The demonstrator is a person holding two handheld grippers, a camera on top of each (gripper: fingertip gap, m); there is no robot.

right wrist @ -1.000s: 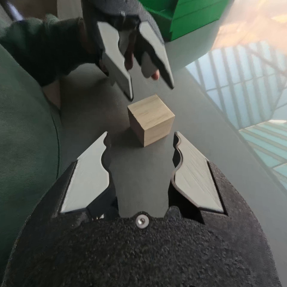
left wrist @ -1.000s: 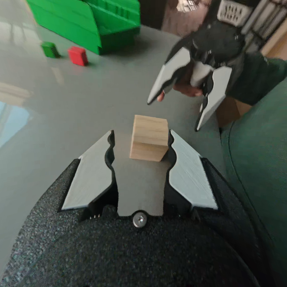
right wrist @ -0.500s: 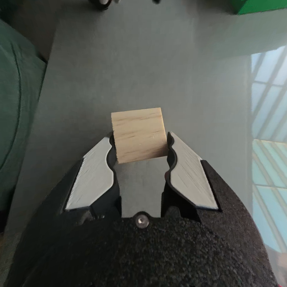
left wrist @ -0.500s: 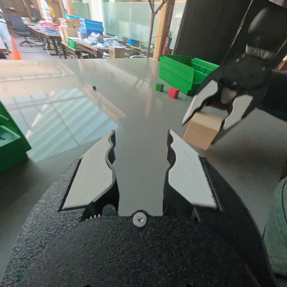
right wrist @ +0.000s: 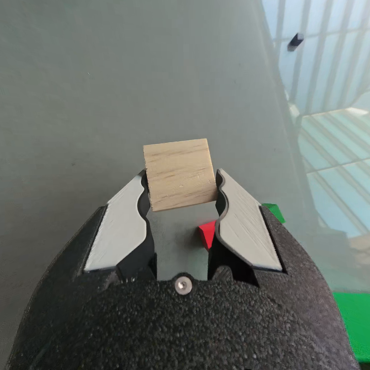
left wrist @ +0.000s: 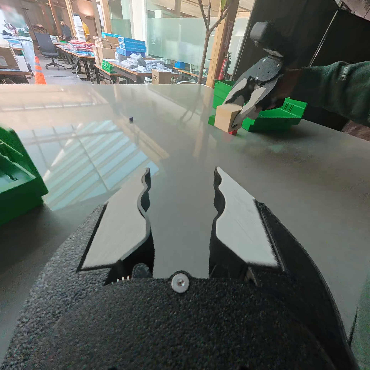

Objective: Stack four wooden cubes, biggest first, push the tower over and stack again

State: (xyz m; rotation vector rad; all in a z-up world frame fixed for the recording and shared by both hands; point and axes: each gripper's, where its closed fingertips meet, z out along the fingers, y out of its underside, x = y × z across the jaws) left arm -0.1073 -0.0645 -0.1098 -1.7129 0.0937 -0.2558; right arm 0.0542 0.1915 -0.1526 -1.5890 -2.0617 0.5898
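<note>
Wooden block (right wrist: 179, 175) sits pinched at the tips of the right tongs (right wrist: 181, 187), lifted off the grey desk (right wrist: 100, 80) above a red cube (right wrist: 207, 233); left tongs (left wrist: 181, 188) spread, empty.

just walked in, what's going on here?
A person holds a gripper in each hand over a grey table. The right gripper is shut on a wooden block, held above the table, with a red block and a green block below it. A green bin sits just behind them. The left gripper is open and holds nothing, above bare table; another green bin sits to its left.
</note>
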